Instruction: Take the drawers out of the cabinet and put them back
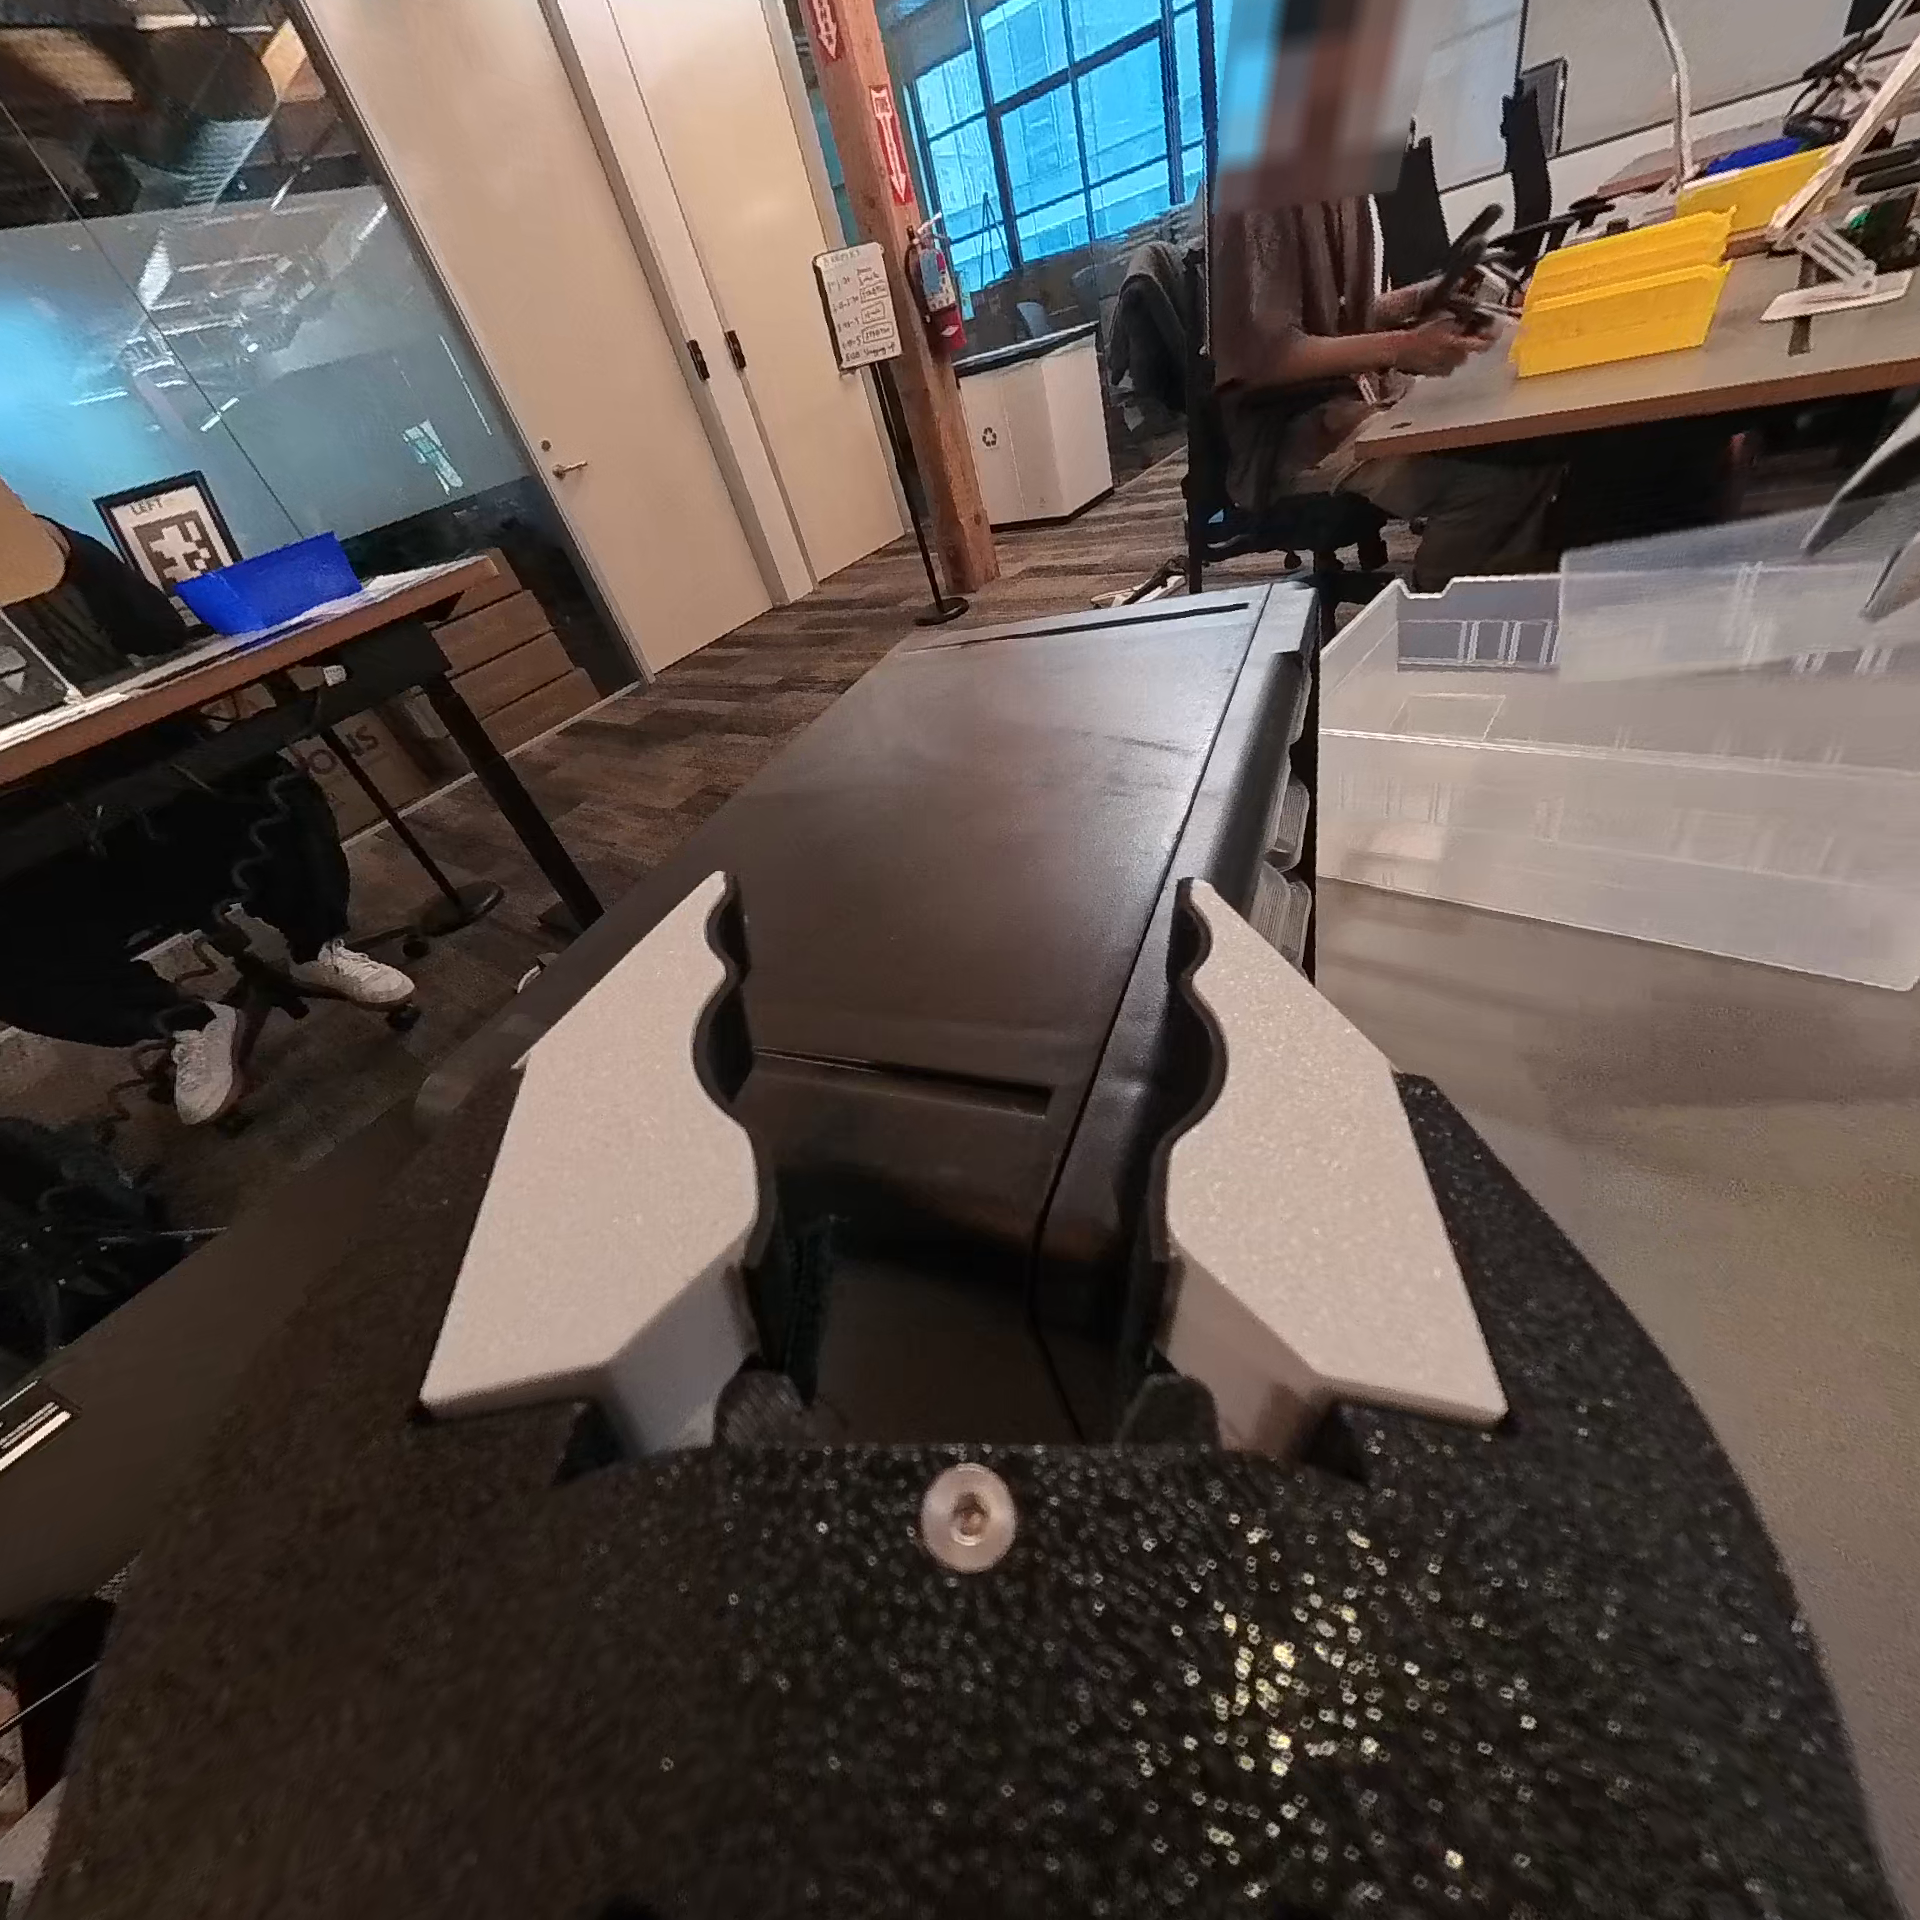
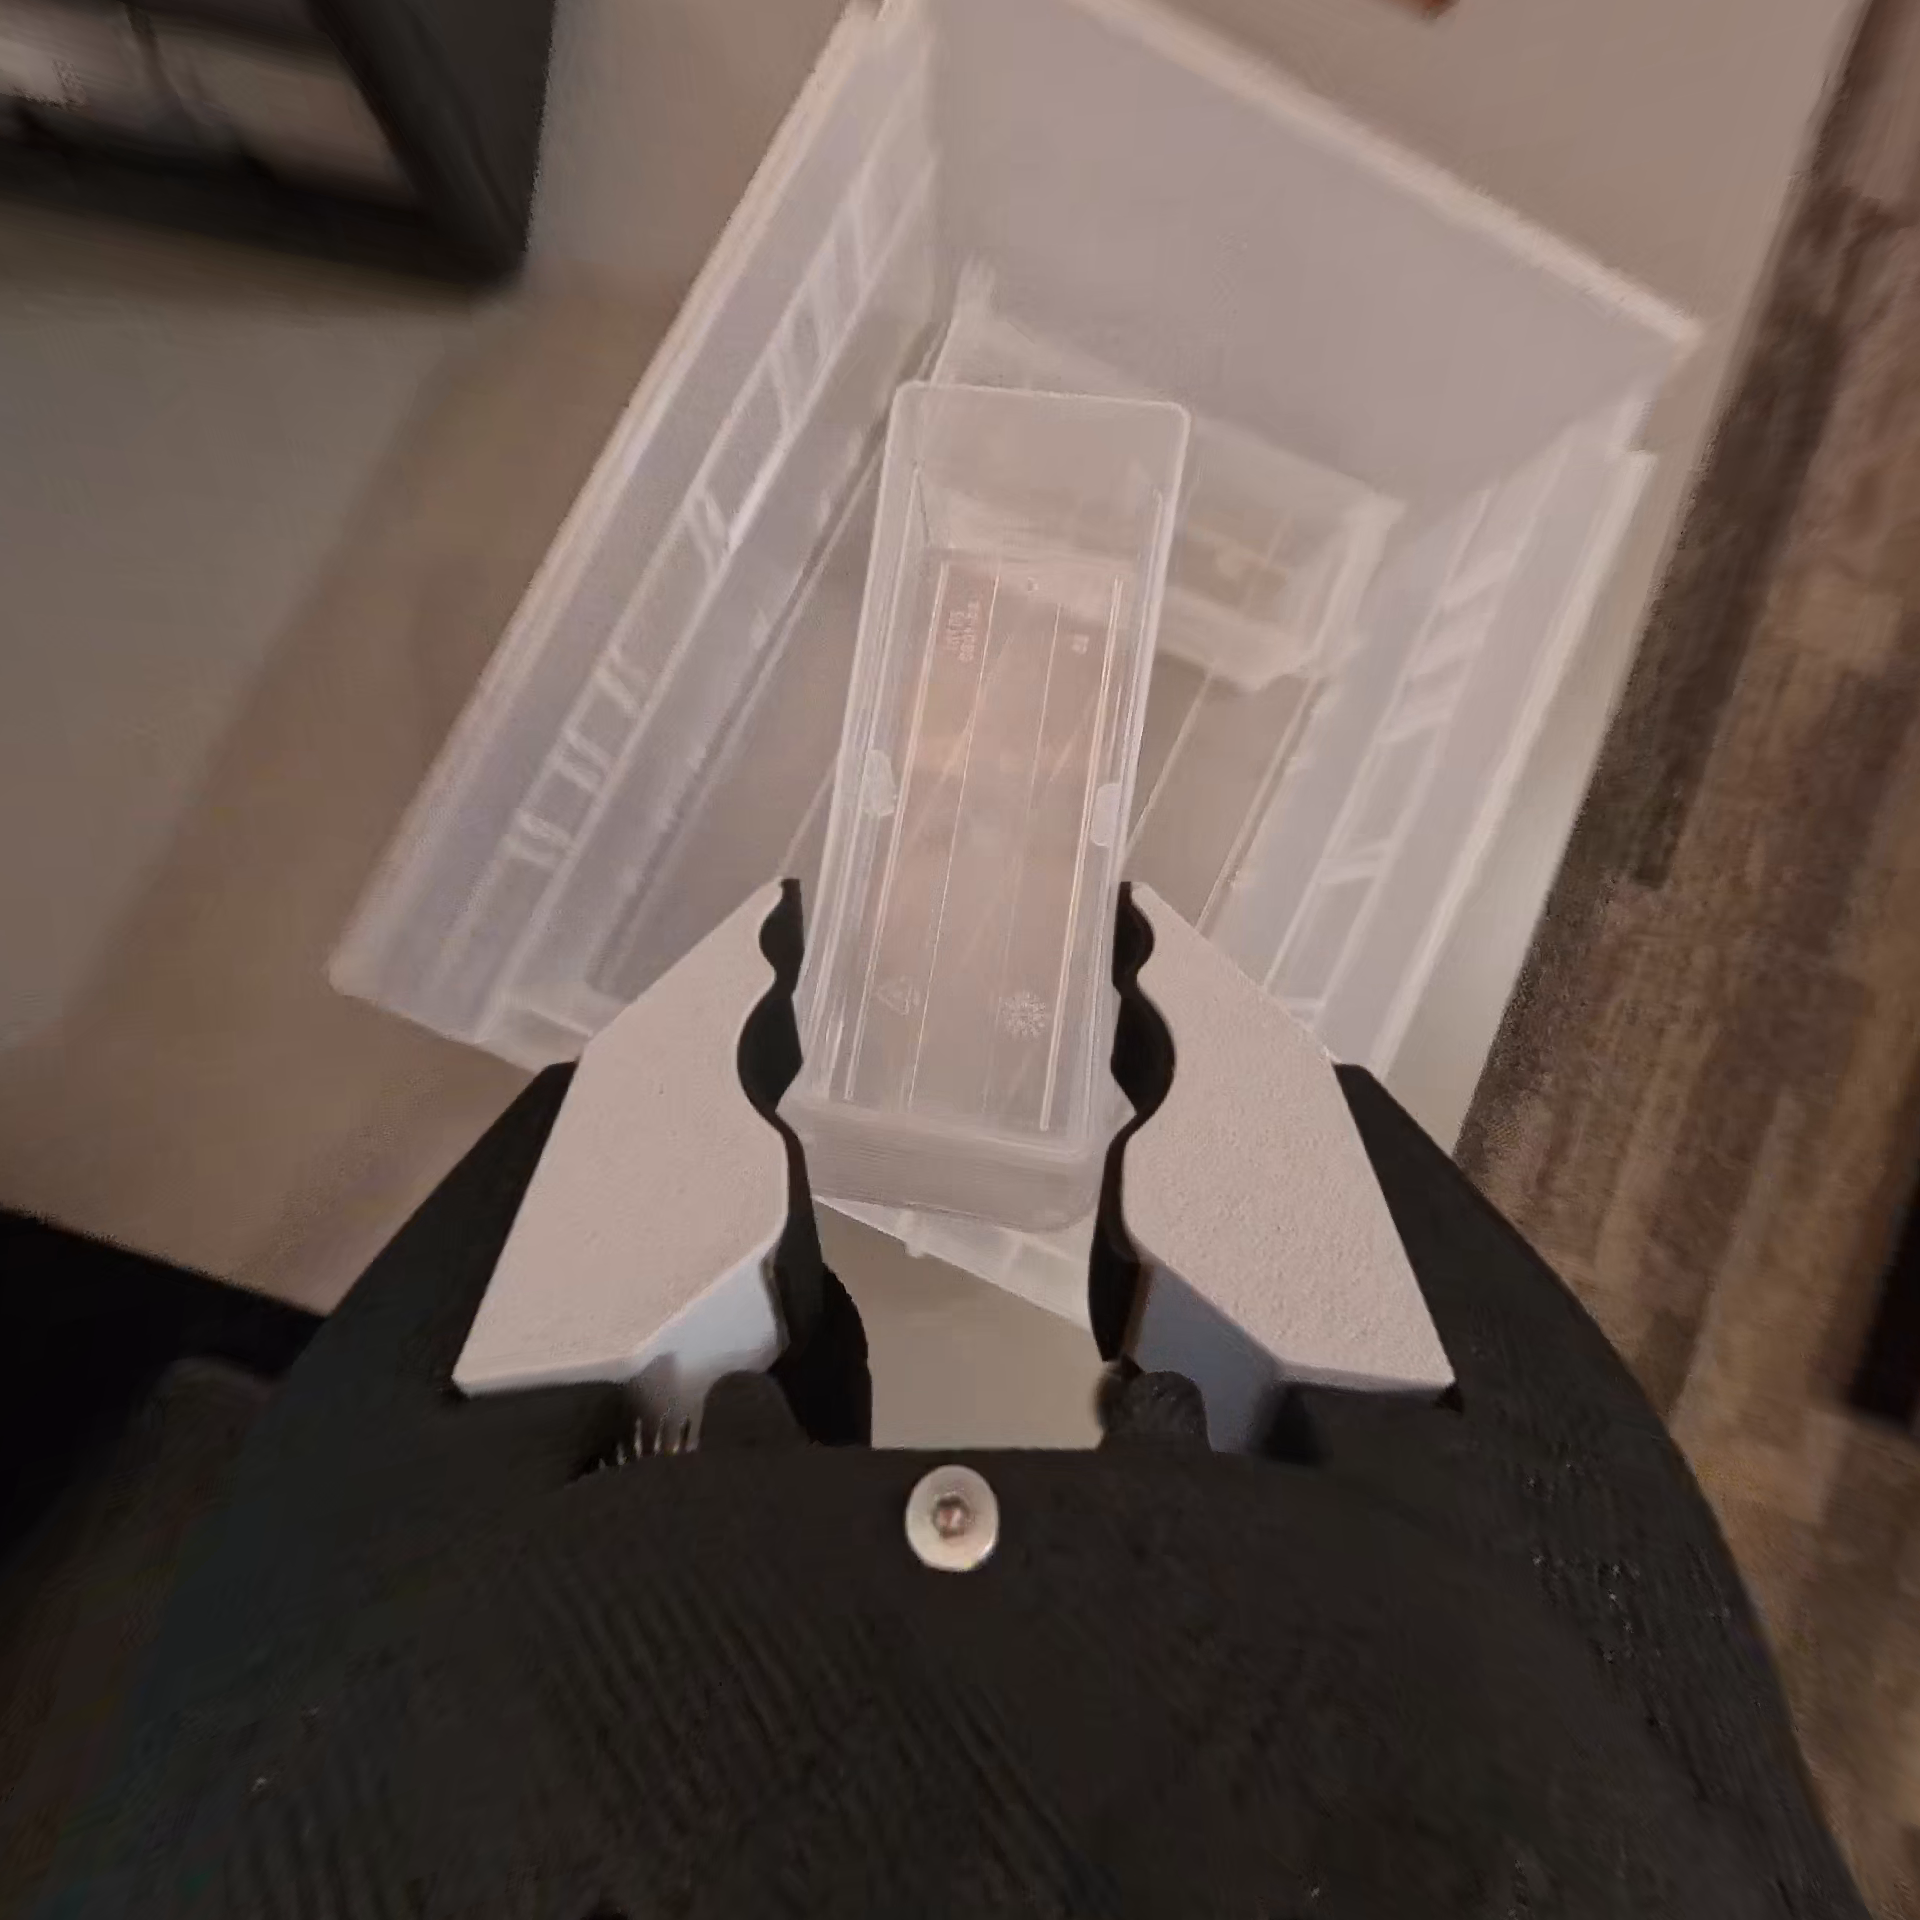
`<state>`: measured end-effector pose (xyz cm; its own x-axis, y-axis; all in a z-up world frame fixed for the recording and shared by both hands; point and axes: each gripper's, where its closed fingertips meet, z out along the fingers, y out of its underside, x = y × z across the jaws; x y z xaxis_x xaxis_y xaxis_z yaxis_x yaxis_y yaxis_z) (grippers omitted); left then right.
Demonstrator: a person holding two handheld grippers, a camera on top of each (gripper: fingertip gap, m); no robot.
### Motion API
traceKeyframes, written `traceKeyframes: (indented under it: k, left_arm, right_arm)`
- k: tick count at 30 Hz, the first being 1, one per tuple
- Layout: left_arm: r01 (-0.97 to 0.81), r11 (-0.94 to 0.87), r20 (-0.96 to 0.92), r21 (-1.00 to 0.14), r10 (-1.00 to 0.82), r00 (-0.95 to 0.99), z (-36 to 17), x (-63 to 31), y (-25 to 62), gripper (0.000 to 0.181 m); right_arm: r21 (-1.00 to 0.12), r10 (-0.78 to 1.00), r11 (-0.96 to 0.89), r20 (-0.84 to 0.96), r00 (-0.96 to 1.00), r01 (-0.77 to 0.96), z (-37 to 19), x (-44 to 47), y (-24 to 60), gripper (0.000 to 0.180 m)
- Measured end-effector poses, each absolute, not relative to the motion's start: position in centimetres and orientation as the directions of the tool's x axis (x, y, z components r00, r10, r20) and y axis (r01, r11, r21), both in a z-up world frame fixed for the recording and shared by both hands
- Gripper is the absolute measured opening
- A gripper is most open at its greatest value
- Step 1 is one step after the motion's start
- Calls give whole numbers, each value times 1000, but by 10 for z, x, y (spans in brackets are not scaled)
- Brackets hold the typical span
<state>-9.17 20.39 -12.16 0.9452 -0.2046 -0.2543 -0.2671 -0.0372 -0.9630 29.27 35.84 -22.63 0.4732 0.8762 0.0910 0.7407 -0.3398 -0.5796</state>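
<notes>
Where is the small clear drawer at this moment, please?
In the right wrist view, the small clear drawer is gripped between the right gripper fingers, held above the large clear bin.

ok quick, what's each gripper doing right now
Left gripper: open, its fingers on either side of the black cabinet, not clamped.
Right gripper: shut on a small clear drawer, held over the big clear bin.
</notes>
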Motion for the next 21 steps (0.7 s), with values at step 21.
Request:
traceKeyframes:
  k: [21]
  left_arm:
    - [-262, -54, -247, -964, -193, 950, -122, -92, 204, 79]
  right_arm:
    - [230, 896, 412, 77, -438, 882, -330, 292, 414, 70]
